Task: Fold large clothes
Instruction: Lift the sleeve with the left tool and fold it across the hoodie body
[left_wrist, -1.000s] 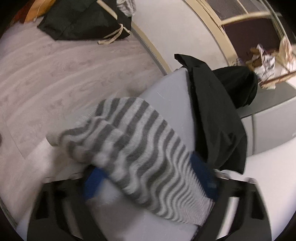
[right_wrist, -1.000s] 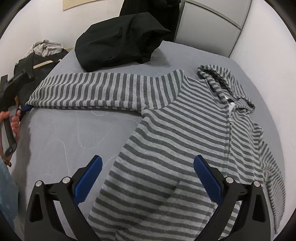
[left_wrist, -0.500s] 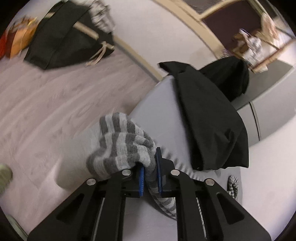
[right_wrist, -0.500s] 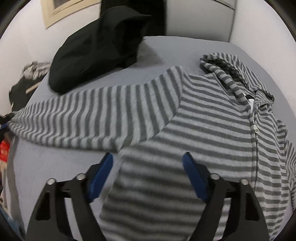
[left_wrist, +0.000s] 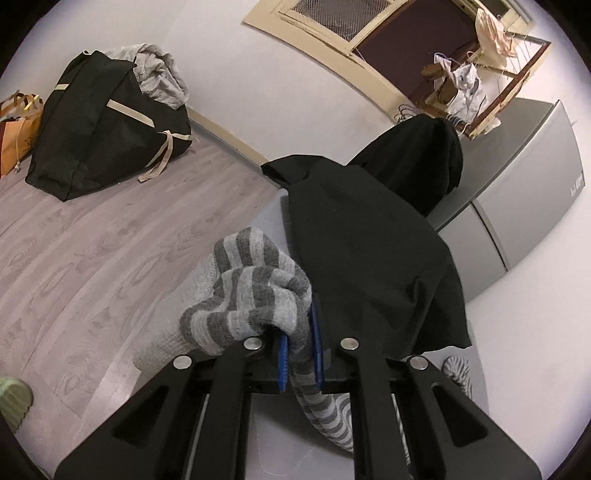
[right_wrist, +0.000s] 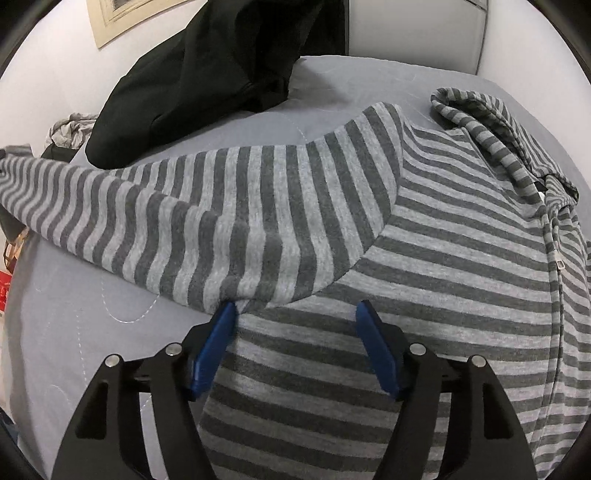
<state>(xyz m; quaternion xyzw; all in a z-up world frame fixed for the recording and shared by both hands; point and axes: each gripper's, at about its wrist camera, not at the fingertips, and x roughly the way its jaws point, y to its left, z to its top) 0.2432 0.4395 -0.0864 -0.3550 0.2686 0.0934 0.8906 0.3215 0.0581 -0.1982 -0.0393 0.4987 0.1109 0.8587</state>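
Striped hoodie (right_wrist: 424, 266) lying spread on grey bed (right_wrist: 85, 325), zip up, hood far right. Left hand-held gripper (left_wrist: 300, 350) clamping sleeve cuff (left_wrist: 251, 295) near bed's left edge, beside black garment (left_wrist: 369, 258). Right hand-held gripper (right_wrist: 297, 343) gaping wide over armpit, pinching nothing. Step: sleeve fold beginning. Next move probably calling for left carrying cuff rightward across chest, right pinning shoulder crease.

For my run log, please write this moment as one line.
left gripper: shut on sleeve cuff | right gripper: open, at armpit of striped hoodie | bed
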